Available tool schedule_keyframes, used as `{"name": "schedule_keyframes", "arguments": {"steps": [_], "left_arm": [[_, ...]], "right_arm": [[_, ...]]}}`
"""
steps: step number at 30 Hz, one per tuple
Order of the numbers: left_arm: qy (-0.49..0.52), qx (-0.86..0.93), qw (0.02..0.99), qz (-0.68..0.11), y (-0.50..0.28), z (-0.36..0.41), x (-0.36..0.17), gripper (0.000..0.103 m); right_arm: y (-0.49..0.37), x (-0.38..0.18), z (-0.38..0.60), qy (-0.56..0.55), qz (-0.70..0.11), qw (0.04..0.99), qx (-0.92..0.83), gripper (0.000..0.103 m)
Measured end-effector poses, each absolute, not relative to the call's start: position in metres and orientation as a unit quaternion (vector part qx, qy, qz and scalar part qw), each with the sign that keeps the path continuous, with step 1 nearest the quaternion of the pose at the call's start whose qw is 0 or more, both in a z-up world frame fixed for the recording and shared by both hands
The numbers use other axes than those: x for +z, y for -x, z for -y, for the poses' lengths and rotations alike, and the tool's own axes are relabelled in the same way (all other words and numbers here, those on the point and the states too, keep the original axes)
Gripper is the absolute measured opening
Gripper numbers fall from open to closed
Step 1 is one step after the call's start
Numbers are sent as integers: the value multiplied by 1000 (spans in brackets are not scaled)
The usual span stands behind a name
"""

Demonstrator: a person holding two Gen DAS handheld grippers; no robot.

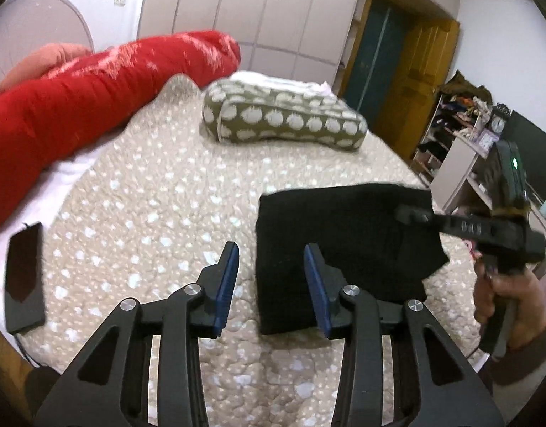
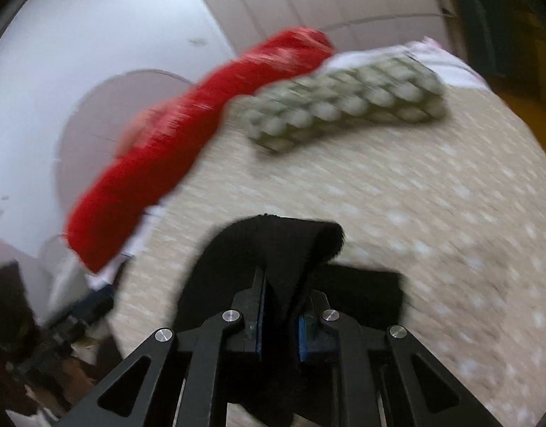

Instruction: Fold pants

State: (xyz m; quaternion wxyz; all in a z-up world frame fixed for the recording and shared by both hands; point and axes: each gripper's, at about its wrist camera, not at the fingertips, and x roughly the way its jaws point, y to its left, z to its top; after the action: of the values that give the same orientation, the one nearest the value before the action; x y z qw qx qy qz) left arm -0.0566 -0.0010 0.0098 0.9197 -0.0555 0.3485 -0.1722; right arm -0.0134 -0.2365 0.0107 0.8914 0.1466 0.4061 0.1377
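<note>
The black pants (image 1: 340,242) lie folded into a compact block on the beige spotted bedspread (image 1: 148,192). My left gripper (image 1: 271,259) hangs over the block's left edge, open, with nothing between its blue pads. My right gripper (image 1: 411,215) comes in from the right, held by a hand (image 1: 508,295), its tip at the block's far right edge. The right wrist view is blurred; there my right gripper (image 2: 280,288) is shut on a raised fold of the black pants (image 2: 283,245), and more black cloth lies on the bedspread below.
A long red bolster (image 1: 77,103) lies along the bed's far left, with an olive spotted pillow (image 1: 283,117) behind the pants. A black phone (image 1: 24,277) rests at the bed's left edge. Cluttered shelves (image 1: 461,135) and a yellow door stand to the right.
</note>
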Motion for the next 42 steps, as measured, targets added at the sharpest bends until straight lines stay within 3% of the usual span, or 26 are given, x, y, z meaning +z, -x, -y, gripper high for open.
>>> {"name": "schedule_keyframes", "arguments": {"steps": [3, 4, 7, 13, 21, 26, 34, 42], "left_arm": [[41, -167, 914, -368, 42, 17, -3, 37], [35, -165, 911, -377, 36, 23, -7, 37], [27, -166, 907, -385, 33, 37, -9, 37], [2, -150, 905, -398, 6, 62, -16, 37], [-13, -129, 899, -418, -20, 78, -33, 39], [-17, -122, 901, -417, -22, 80, -36, 40], [-16, -115, 902, -416, -19, 79, -36, 40], [-21, -115, 903, -413, -14, 80, -36, 40]], "right_arm": [[1, -22, 250, -136, -447, 880, 87, 16], [3, -25, 255, -142, -447, 880, 76, 24], [15, -8, 270, -142, -418, 897, 29, 28], [25, 34, 251, -131, -368, 916, 92, 28], [-23, -29, 231, -70, -440, 894, 46, 28], [-33, -26, 229, -56, -446, 892, 43, 28], [14, 18, 205, -30, -423, 901, 90, 28], [54, -18, 211, -9, -461, 884, 71, 28]]}}
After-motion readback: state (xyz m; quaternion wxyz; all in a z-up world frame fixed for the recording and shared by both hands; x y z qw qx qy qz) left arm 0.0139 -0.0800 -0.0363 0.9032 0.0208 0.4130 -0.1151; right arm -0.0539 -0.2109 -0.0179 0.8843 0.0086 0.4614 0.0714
